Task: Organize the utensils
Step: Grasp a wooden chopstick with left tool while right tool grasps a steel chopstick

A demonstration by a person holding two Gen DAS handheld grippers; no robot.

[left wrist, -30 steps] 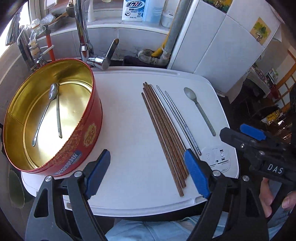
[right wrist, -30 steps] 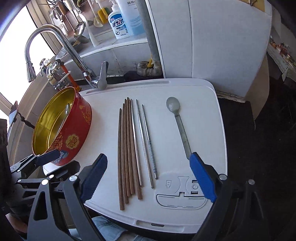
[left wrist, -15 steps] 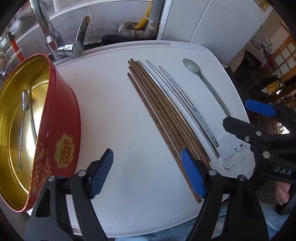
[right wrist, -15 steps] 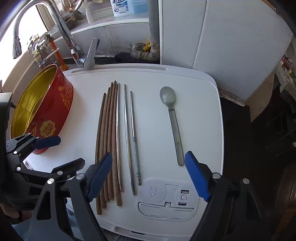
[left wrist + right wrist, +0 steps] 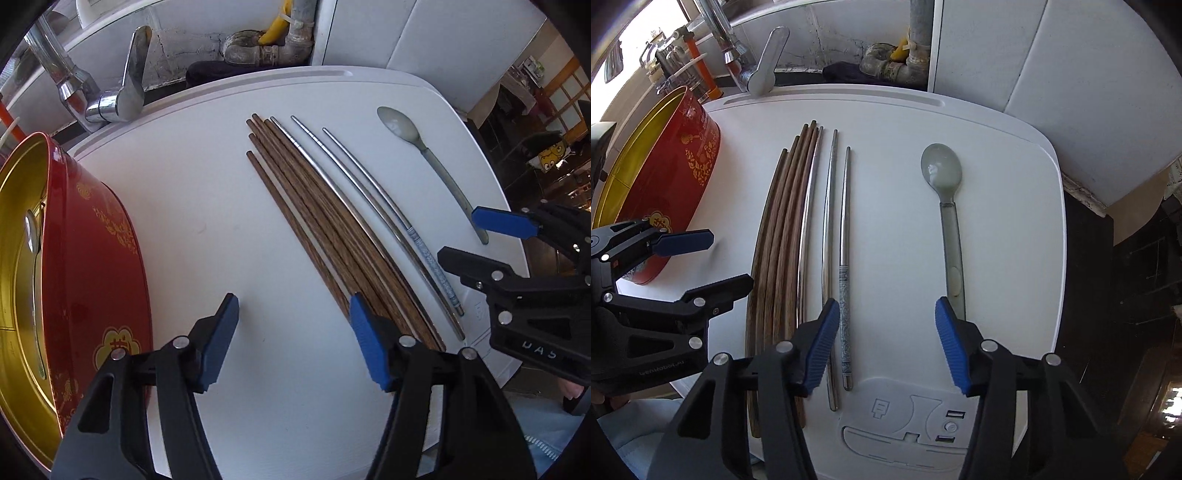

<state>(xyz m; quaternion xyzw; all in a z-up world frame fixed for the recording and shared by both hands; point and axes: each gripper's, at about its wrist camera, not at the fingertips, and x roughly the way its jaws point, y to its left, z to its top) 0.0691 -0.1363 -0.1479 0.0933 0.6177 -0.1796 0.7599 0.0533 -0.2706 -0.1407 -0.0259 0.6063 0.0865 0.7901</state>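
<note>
Blue pads on both your claws have come down much nearer the white surface (image 5: 1015,184) than a second ago, and both pairs of jaws are closing with nothing pressed between them yet. Your left claw (image 5: 293,341) points steeply down at the near edge of the surface, its right-hand pad just over the near ends of the wooden chopsticks (image 5: 321,218), its other pad over bare board. Your right claw (image 5: 886,339) is pitched down just as steeply at the near edge: its left pad sits over the near ends of the metal chopsticks (image 5: 827,221), the patterned one showing in the gap, and its right pad is over the handle end of the grey spoon (image 5: 951,229). I judge that you have dropped from a survey height into reach of the utensils, so a pick is about to start, though I cannot yet tell which piece each claw is meant for; the right one straddles too wide a span to close on one item cleanly.

Further out, the wooden chopsticks lie bundled along the middle of the surface, the metal ones just beside them on the right, and the spoon well apart toward the right edge, bowl toward the far edge. At the left edge stands the red tin (image 5: 92,258), gold inside, with cutlery already lying in it, so part of the sorting looks done. Beyond the far edge are the tap (image 5: 122,99) and the pipework (image 5: 269,51)
</note>
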